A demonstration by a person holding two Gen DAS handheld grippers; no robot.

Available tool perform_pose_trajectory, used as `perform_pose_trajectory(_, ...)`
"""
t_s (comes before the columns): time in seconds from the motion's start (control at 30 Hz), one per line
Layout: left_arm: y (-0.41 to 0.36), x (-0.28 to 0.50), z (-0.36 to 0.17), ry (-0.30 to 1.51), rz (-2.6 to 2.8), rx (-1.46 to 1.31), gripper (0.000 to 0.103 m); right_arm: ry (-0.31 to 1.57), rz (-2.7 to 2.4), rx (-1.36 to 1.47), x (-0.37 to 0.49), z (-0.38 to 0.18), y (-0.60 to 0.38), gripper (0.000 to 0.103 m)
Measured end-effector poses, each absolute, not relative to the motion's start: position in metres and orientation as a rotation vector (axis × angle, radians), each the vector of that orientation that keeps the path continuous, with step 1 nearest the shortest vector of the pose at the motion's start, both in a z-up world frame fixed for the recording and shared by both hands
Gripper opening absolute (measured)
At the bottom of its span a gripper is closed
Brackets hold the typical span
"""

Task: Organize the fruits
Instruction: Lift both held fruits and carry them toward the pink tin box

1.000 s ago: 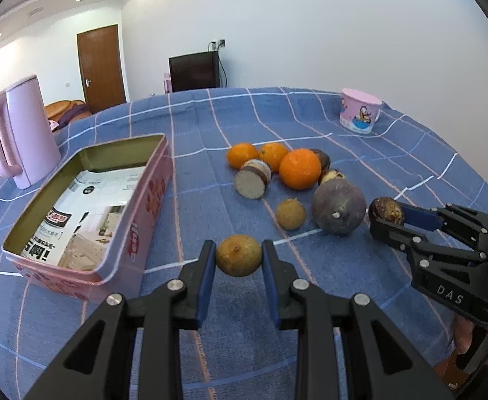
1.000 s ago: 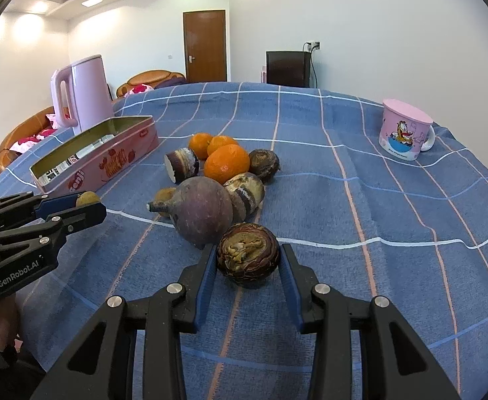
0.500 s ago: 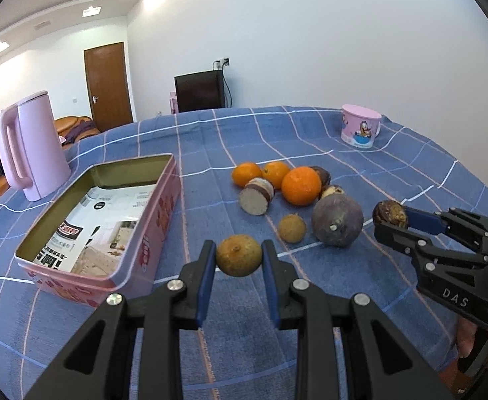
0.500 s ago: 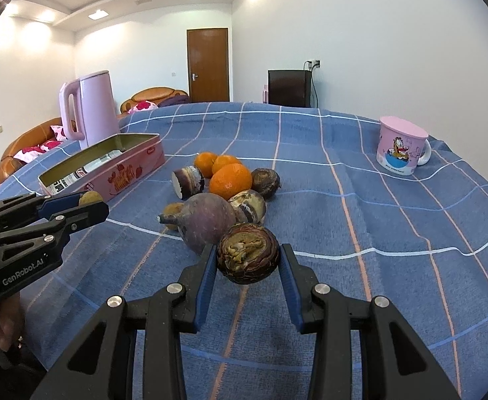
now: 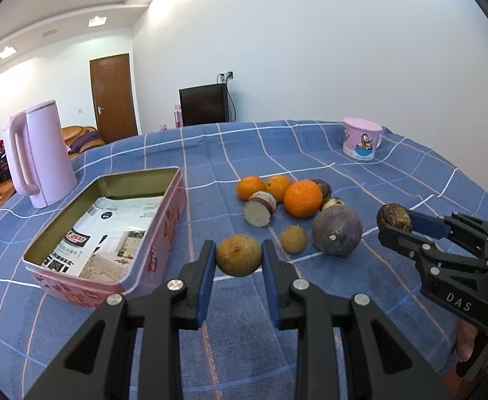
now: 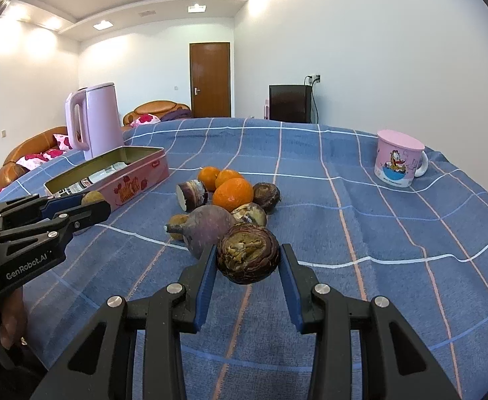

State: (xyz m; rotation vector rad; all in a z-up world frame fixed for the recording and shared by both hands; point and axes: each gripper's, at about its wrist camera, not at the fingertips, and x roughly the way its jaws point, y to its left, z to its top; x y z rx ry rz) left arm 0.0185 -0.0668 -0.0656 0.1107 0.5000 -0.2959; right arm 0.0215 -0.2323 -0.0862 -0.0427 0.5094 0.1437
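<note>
With left tongs (image 5: 239, 260) pinching a brown fruit (image 5: 239, 255) beside the tin (image 5: 174, 200), nearer than right tongs (image 6: 247, 263) pinching a dark fruit (image 6: 247, 254)

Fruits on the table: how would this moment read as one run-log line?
left gripper: shut on yellow-brown fruit | right gripper: shut on dark wrinkled fruit | pink tin: no fruit inside

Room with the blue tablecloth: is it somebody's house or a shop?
Most likely a home's living or dining room: a brown sofa with cushions by a wooden door, and a pink kettle and cartoon mug on the table.
</note>
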Motion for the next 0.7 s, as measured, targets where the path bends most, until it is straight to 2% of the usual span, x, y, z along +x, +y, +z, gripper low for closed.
perform_pose_trajectory(0.7, -0.061, 0.011, -0.058, 0.409, -0.272, 0.094, 0.029, 0.414, 0.151, -0.070, 0.008, -0.083, -0.229, 0.039)
